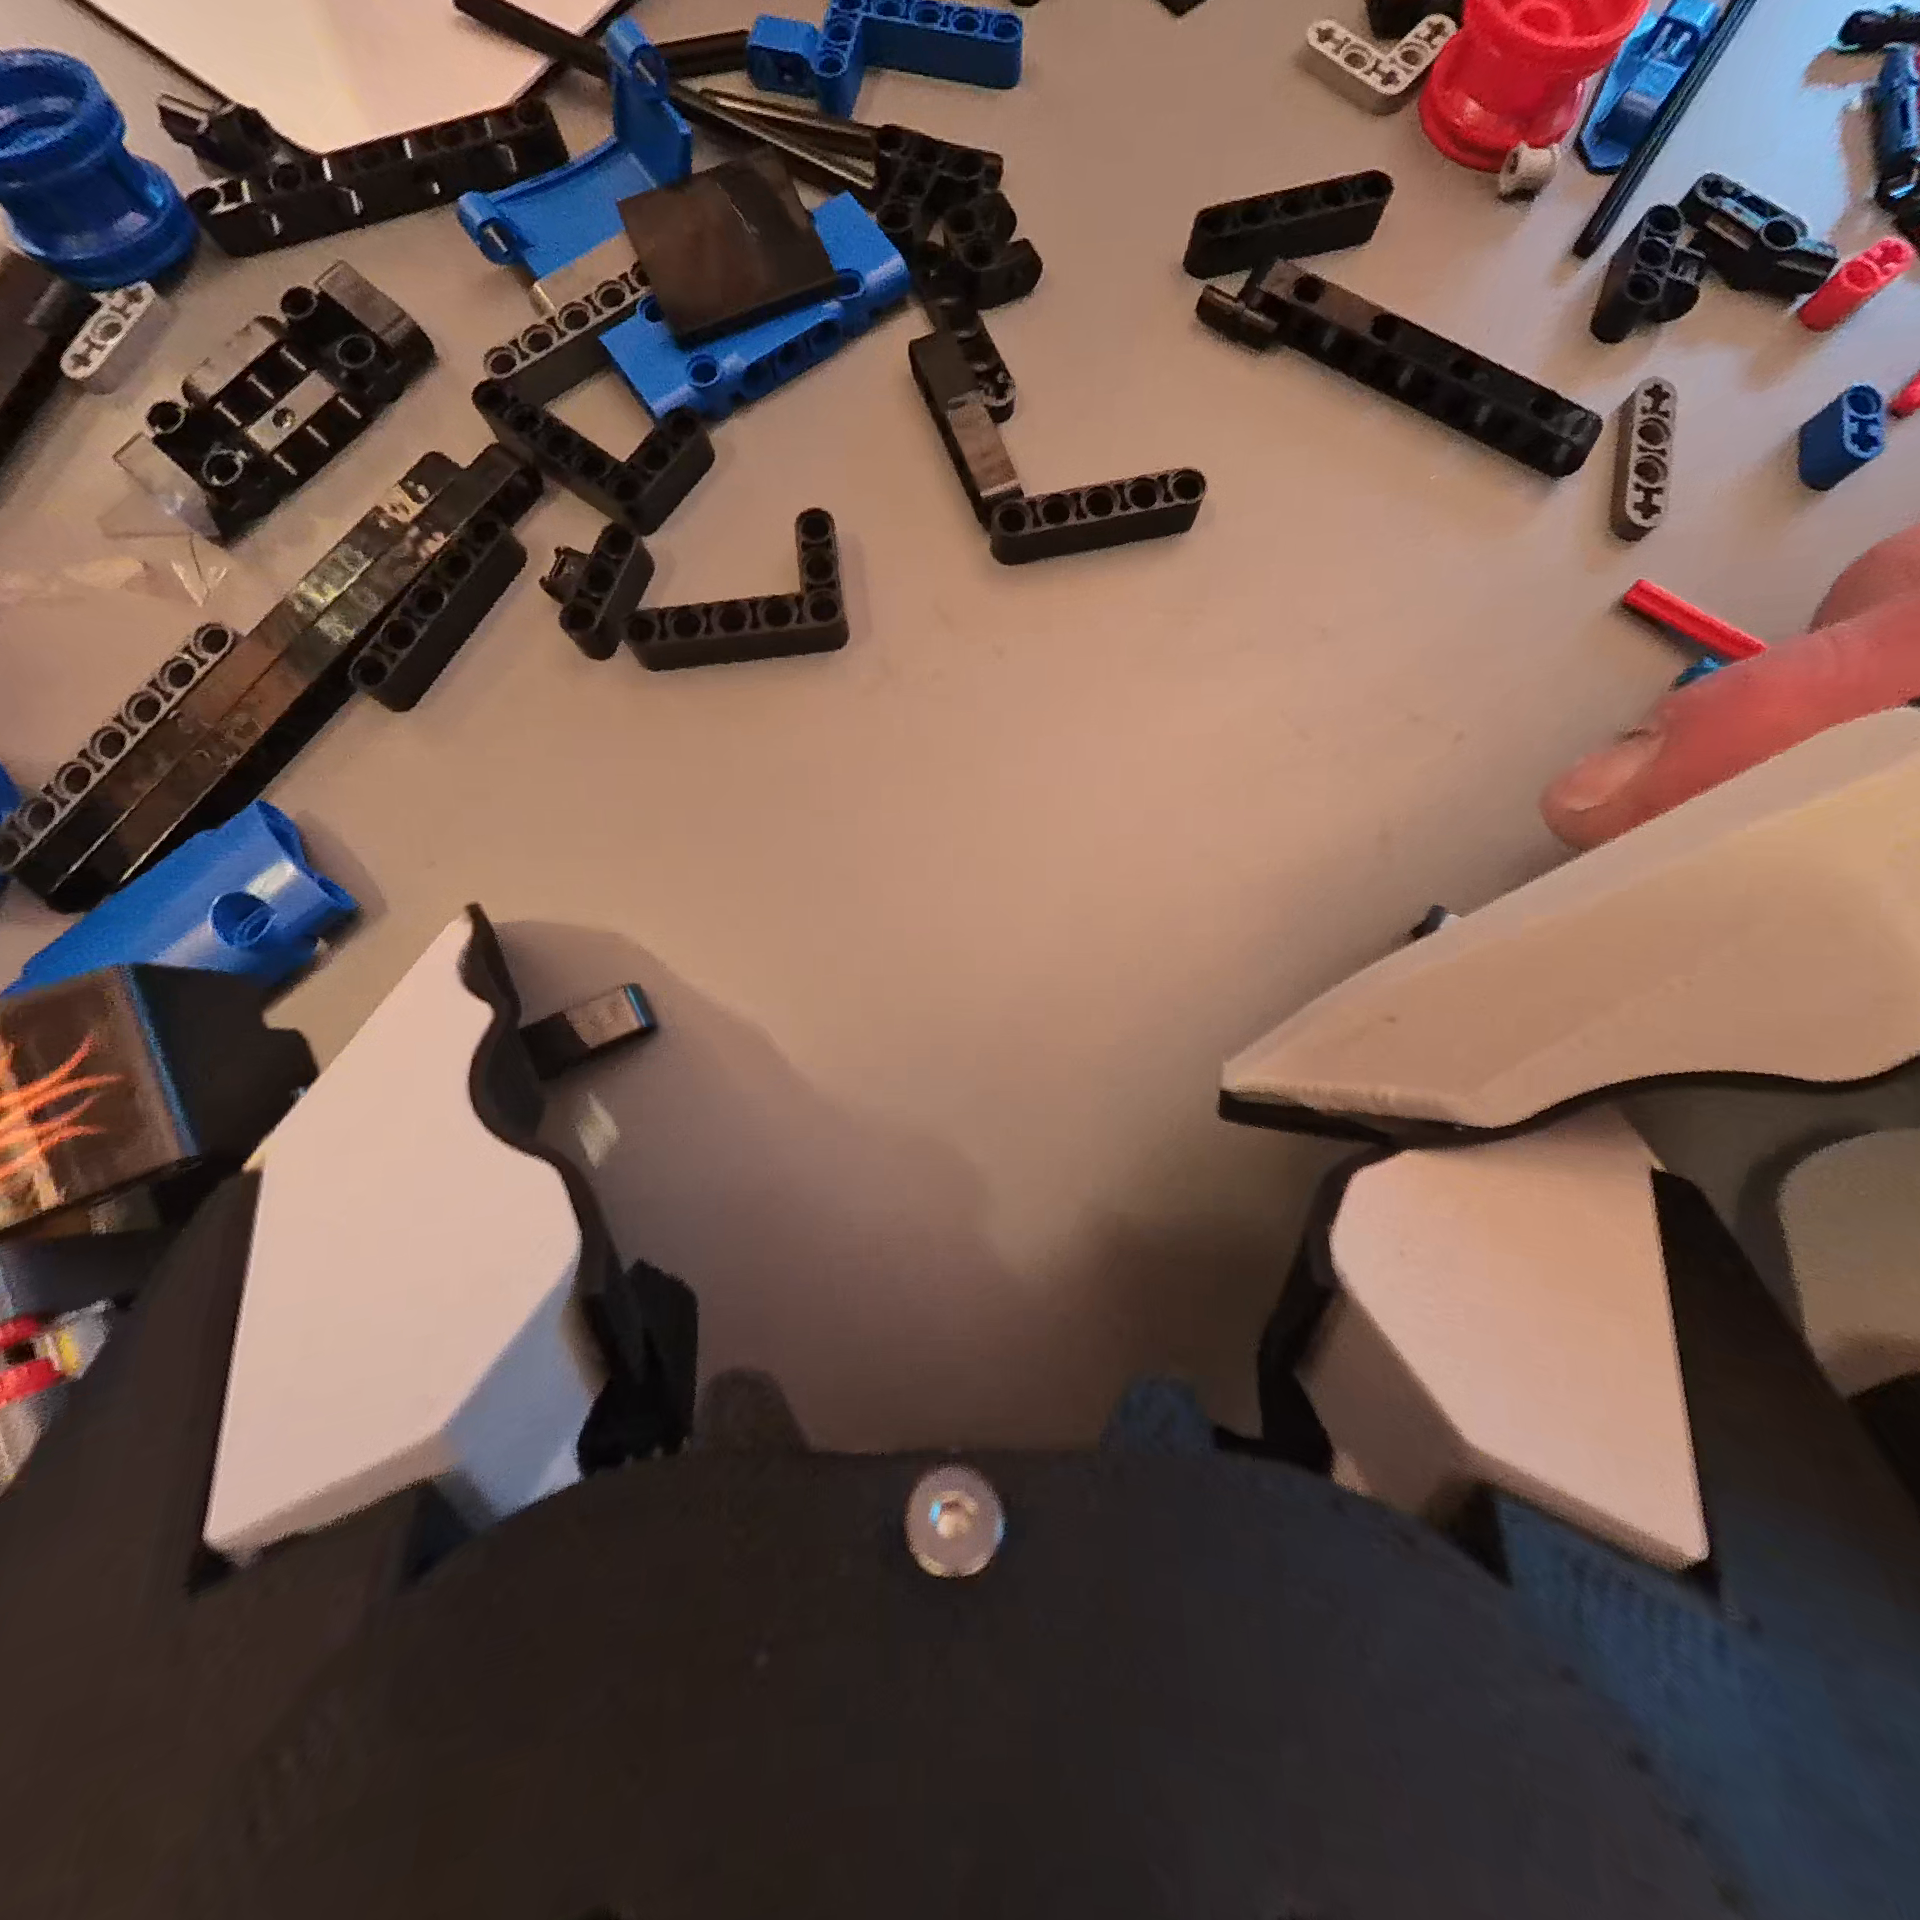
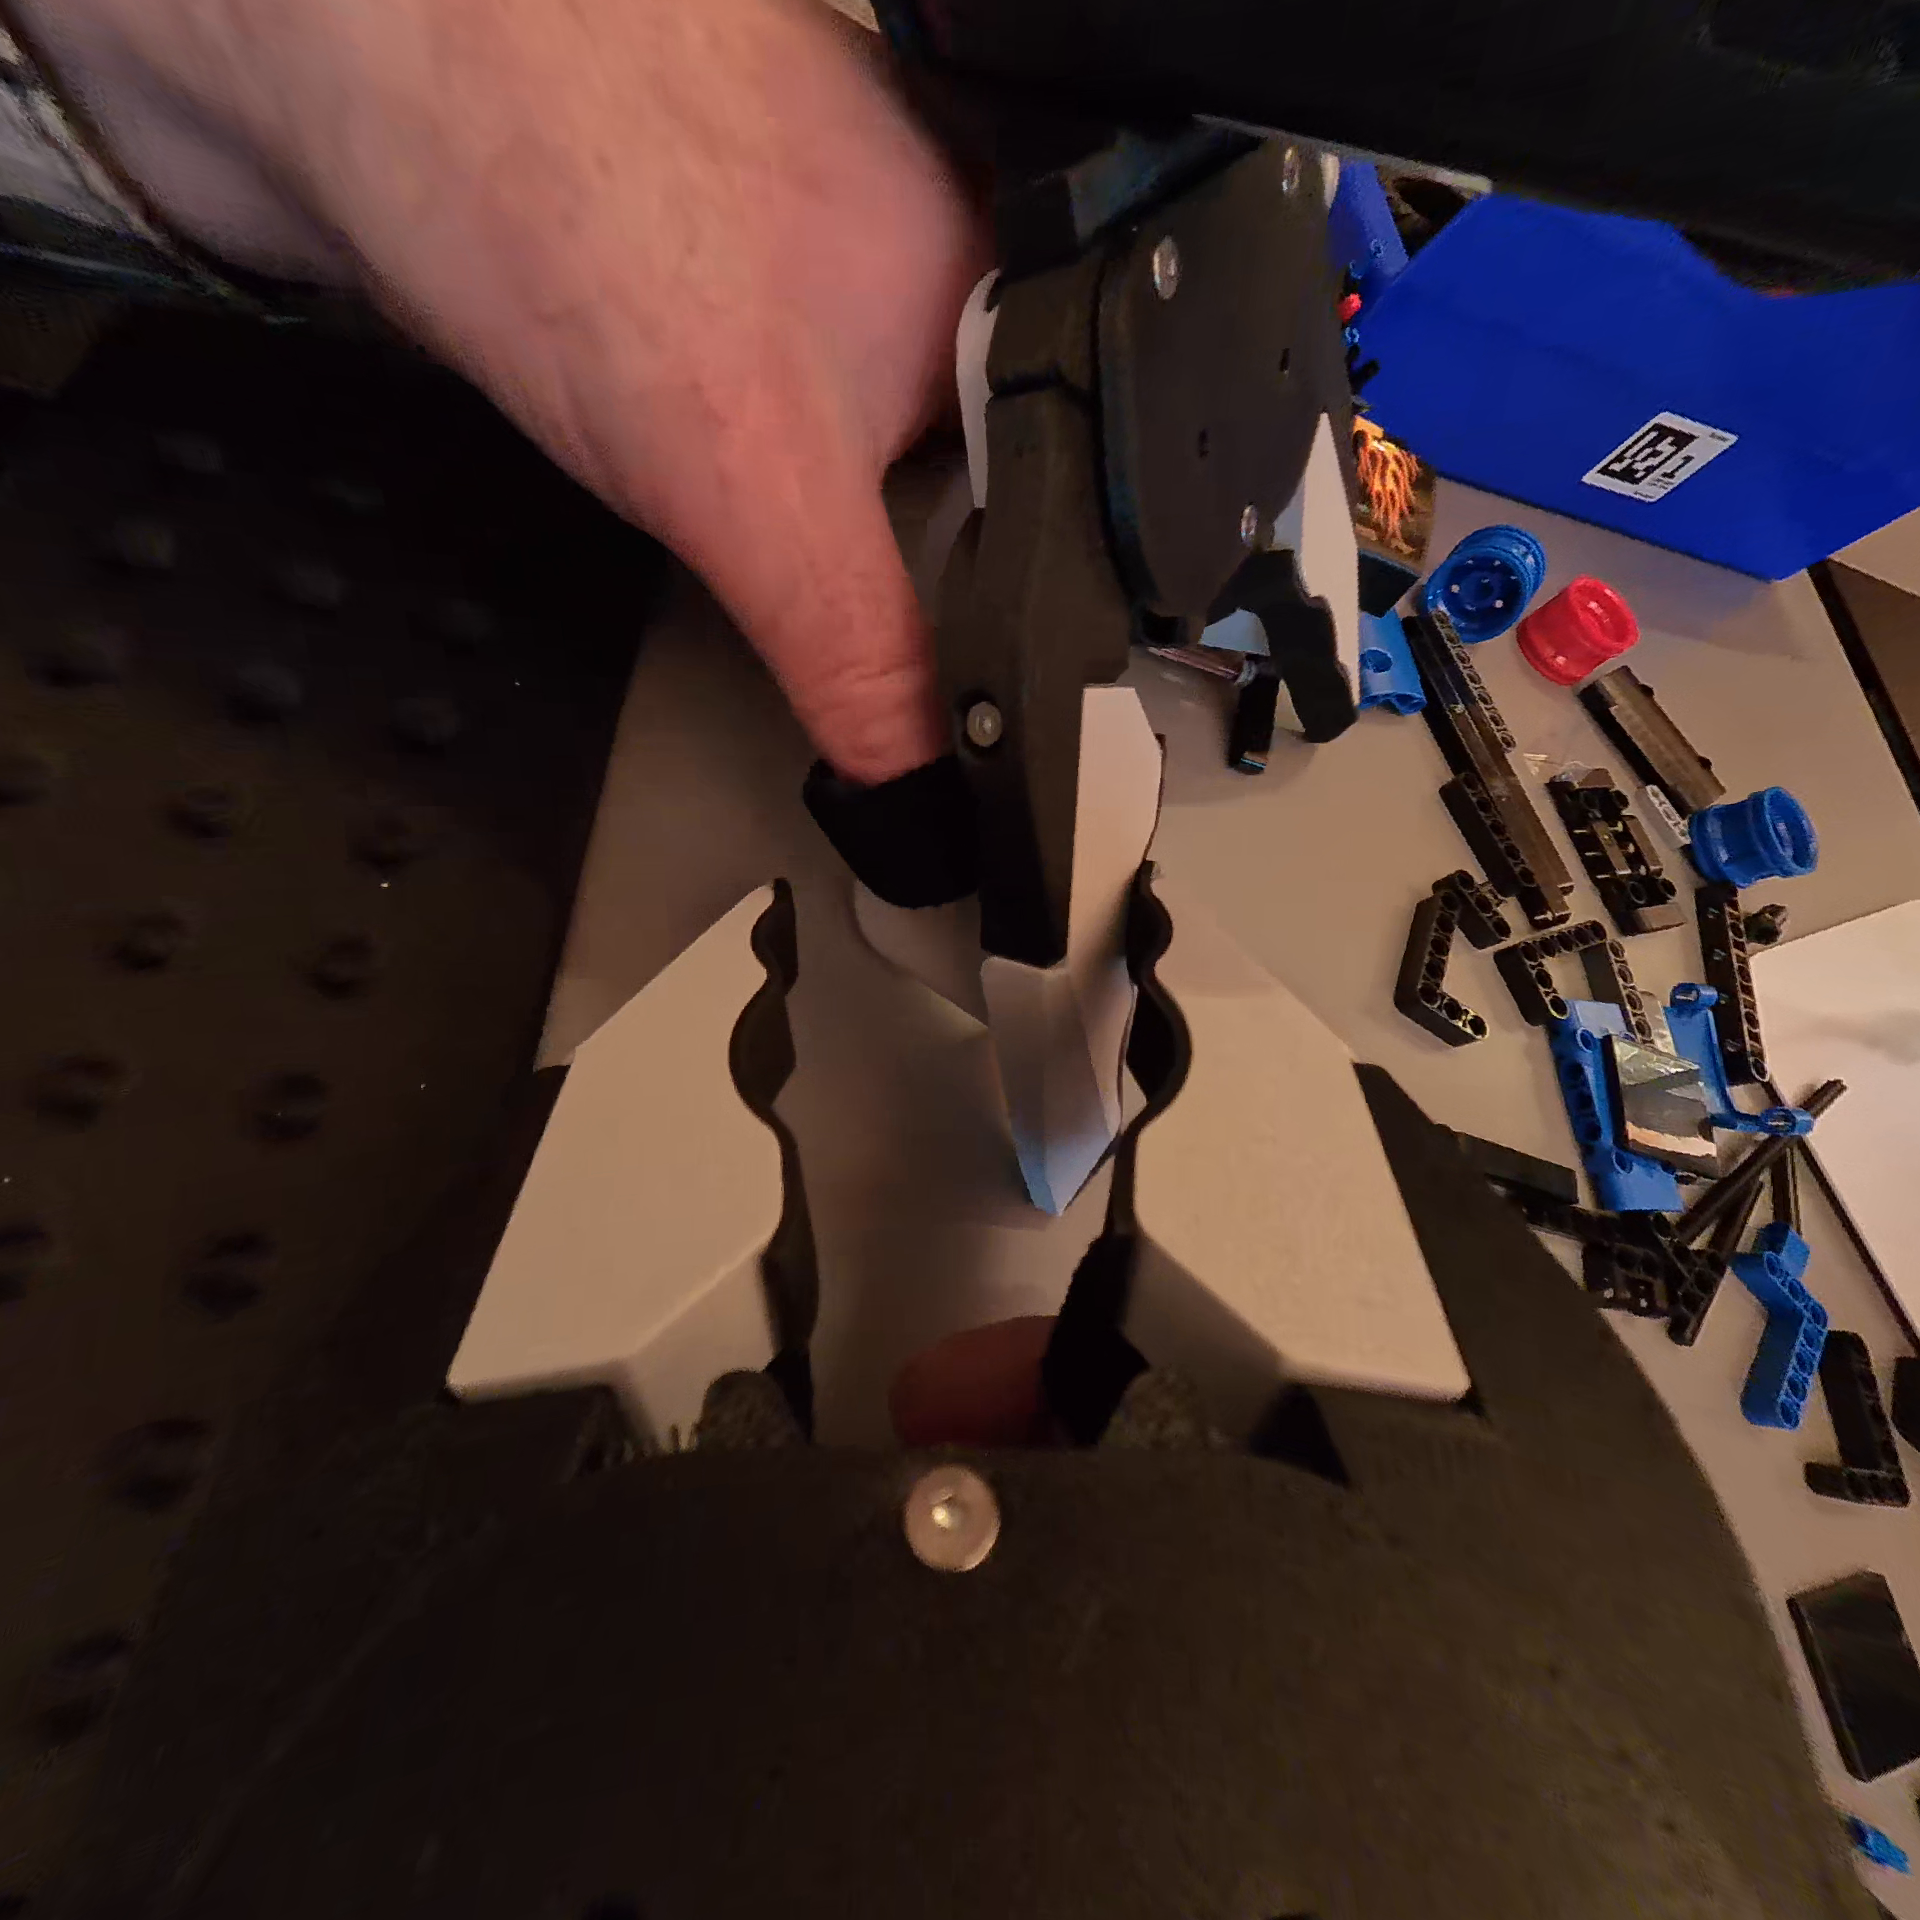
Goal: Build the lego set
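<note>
Grey tabletop [image 1: 935,790] carries a wide scatter of lego pieces, mostly toward the far side in the left wrist view. Among them lie black L-shaped beams [image 1: 748,603], a long black beam [image 1: 1403,364], a blue frame piece [image 1: 769,332] under a dark curved panel [image 1: 722,249], a blue wheel hub [image 1: 73,166] at far left and a red wheel hub [image 1: 1507,73] at far right.

The left gripper [image 1: 862,1060] hangs over bare tabletop with its fingers spread wide and nothing between them — a small black piece [image 1: 592,1023] lies just beside the left finger [image 1: 416,1195]. A person's fingertip [image 1: 1683,748] and a pale finger of the other gripper reach in from the right.

In the right wrist view the right gripper [image 2: 961,1049] has its fingers narrowly apart, and one pale finger [image 2: 1060,1081] of the left gripper sits between them; whether they touch is unclear. A hand [image 2: 623,343] holds the left gripper. Behind stands a blue bin [image 2: 1621,343] bearing a white sticker.
</note>
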Demonstrator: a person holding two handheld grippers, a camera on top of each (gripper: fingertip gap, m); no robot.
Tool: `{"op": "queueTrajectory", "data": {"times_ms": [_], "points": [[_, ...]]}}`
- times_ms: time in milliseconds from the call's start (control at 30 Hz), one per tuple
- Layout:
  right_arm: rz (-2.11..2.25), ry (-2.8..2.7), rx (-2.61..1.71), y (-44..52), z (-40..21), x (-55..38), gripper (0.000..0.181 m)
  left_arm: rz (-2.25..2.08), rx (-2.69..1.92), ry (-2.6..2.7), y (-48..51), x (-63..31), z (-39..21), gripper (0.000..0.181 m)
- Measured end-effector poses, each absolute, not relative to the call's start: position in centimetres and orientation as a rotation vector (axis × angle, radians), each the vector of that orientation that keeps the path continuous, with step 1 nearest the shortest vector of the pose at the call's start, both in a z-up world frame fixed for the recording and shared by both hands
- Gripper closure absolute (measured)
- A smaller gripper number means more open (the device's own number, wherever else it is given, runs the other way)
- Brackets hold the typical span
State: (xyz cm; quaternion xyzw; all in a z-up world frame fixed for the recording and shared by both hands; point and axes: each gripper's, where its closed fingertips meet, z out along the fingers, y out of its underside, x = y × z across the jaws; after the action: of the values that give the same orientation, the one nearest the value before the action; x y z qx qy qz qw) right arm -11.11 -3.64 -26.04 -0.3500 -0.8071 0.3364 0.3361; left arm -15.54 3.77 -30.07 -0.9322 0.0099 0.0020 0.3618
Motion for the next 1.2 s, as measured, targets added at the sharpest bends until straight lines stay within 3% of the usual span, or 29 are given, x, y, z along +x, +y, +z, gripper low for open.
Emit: {"op": "queueTrajectory", "data": {"times_ms": [33, 233, 400, 567, 600, 833, 967, 1200], "points": [[0.875, -2.104, -0.915, -3.6, -26.0, -11.1, 0.118, 0.003, -2.408, 0.028, 3.8, -15.6, -30.1, 0.025], [0.863, -2.107, -0.902, -3.5, -25.9, -11.0, 0.118, -0.006, -2.420, 0.058, 3.9, -15.4, -30.1, 0.024], [1.025, -1.879, -0.882, -1.8, -20.1, -10.6, 0.122, -0.167, -2.104, 0.080, 4.0, -13.3, -24.1, 0.054], [1.402, -1.575, -1.048, 2.8, -14.7, -9.4, 0.130, -0.643, -1.512, 0.199, 1.5, -9.1, -11.6, 0.134], [1.434, -1.558, -1.060, 2.9, -14.5, -9.4, 0.130, -0.711, -1.425, 0.219, 0.9, -8.5, -9.8, 0.138], [1.649, -1.606, -1.070, -0.8, -14.9, -9.6, 0.131, -1.082, -1.080, 0.487, -2.0, -1.1, -3.3, 0.135], [1.737, -1.594, -1.071, -0.9, -14.4, -9.3, 0.141, -1.080, -1.045, 0.616, -2.2, 1.8, -2.6, 0.140], [1.851, -1.595, -1.052, -1.8, -13.7, -8.8, 0.145, -1.143, -1.038, 0.766, -3.5, 4.6, -3.4, 0.129]]}}
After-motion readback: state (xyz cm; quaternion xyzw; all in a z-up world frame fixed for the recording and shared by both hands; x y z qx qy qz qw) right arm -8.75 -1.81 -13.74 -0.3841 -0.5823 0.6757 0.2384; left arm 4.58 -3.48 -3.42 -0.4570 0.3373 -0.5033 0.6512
